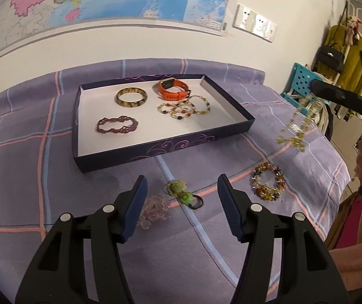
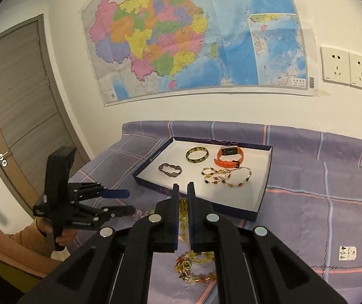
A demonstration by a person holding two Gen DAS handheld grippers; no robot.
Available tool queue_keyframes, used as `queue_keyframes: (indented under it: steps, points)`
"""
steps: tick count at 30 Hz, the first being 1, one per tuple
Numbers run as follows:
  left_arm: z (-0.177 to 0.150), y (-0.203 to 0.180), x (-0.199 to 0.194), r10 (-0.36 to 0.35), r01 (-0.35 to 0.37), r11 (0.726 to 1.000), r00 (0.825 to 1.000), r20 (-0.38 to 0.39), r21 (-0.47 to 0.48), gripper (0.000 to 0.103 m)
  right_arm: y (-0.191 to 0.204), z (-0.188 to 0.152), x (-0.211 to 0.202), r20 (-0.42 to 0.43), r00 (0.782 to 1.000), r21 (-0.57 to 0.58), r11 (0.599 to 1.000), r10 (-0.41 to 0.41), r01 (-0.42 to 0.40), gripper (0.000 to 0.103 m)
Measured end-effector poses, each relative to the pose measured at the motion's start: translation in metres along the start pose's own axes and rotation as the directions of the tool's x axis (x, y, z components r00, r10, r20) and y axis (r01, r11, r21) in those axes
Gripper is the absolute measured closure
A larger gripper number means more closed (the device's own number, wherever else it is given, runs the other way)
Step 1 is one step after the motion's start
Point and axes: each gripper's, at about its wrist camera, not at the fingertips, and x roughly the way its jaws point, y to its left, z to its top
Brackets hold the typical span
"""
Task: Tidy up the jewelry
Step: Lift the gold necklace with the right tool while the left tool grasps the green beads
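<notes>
- Box [image 1: 155,149]: dark purple w/ light swirls outside, white inside.
- In box: orange watch [image 1: 172,90], gold-brown bangle [image 1: 131,97], dark purple bead bracelet [image 1: 117,124].
- Cloth [image 1: 29,177] under box: purple w/ pink & blue lines.
- Map [image 2: 193,35] above box: pink, yellow, green, blue.

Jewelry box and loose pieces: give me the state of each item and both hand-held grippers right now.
Jewelry box: open, on the bedspread.
Bangle: flat in box.
Orange watch: in box, strap closed.
Purple bracelet: flat in box.
Beaded bracelets: piled in box.
Yellow bead strand: lifted, dangling.
Amber bracelet: on bedspread.
Green flower bracelet: on bedspread.
Left hand-held gripper: open, empty.
Right hand-held gripper: shut on strand.
</notes>
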Motion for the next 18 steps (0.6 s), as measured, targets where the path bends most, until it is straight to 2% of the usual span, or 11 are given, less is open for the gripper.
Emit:
queue_keyframes:
  steps: [10,14,18]
  points:
    - [-0.01,-0.026,0.011,-0.015,0.018,0.993,0.999,-0.028,0.115,0.046,-0.004,-0.007,0.017,-0.041,0.999,0.022,1.0,0.015,-0.014,0.098]
    - [-0.004,-0.024,0.023,-0.018,0.023,0.994,0.999,-0.044,0.102,0.05,-0.004,-0.009,0.02,-0.049,0.998,0.028,0.999,0.025,-0.023,0.098]
    - [0.001,-0.018,0.038,0.01,-0.003,0.995,0.998,-0.069,0.097,0.051,-0.004,-0.012,0.024,-0.062,0.997,0.038,0.999,0.034,-0.031,0.098]
